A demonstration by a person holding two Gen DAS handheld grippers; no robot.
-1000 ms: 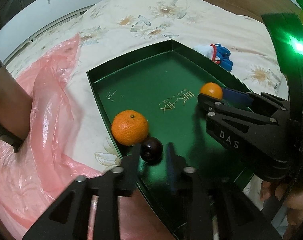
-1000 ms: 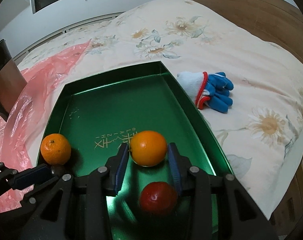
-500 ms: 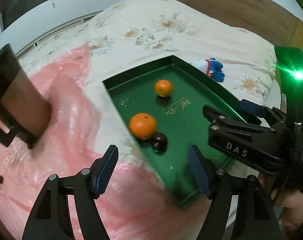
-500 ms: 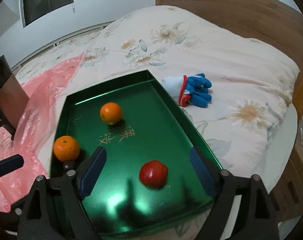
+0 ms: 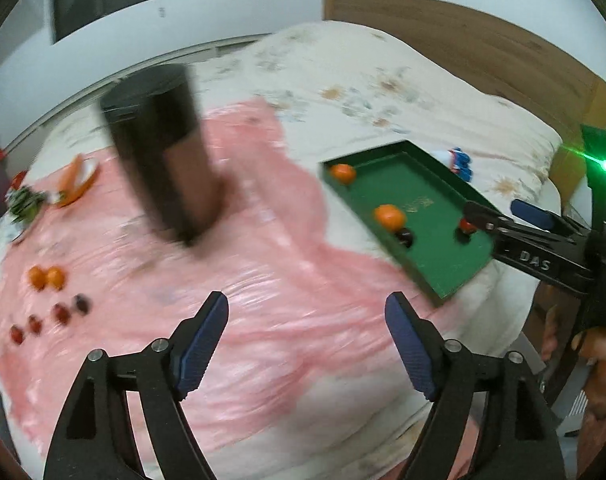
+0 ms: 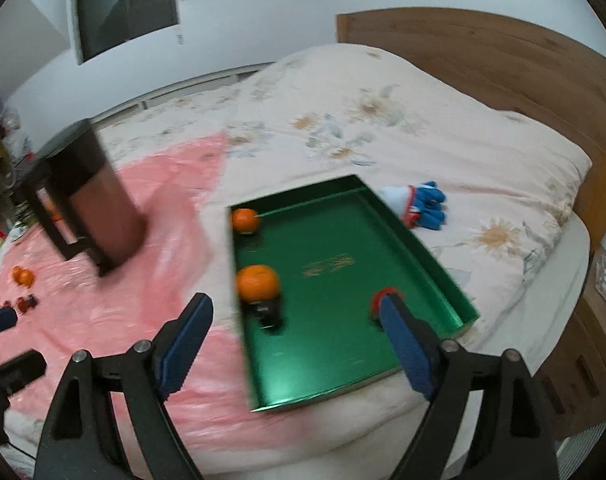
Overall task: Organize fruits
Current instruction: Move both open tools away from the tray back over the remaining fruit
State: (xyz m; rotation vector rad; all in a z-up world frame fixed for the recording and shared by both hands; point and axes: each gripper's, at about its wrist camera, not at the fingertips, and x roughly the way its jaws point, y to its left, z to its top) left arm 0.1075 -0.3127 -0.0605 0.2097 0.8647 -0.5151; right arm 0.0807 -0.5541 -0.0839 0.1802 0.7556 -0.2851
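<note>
Both tools wide open, gripping nothing. Left tool (image 5: 307, 320) above the pink plastic sheet (image 5: 263, 300) spread over the bed (image 5: 383, 80), blue pads well apart. Right tool (image 6: 293, 320) above the near end of the green tray (image 6: 443, 268), its right finger (image 6: 403, 344) in front of the red fruit (image 6: 383, 294) and partly covering it.

In the tray, on the bed: one small orange (image 6: 245, 220) in the far left corner, a larger orange (image 6: 258, 282) against the left wall, a dark round fruit (image 6: 269, 314) just beside it on the near side, possibly a plum, too blurred to say for sure. Red fruit near the right wall, well apart from the oranges.

More fruit out on the plastic sheet, far left in the left wrist view: two small oranges (image 5: 46, 278) side by side, and below them a loose row of small dark red fruits (image 5: 59, 316).

Dark cylinder-shaped container (image 5: 159, 152) on the sheet between that loose fruit and the tray, blurred. Blue and white glove (image 6: 419, 204) on the floral cover just beyond the tray's far right corner. Wooden headboard (image 6: 483, 52) behind the bed.
</note>
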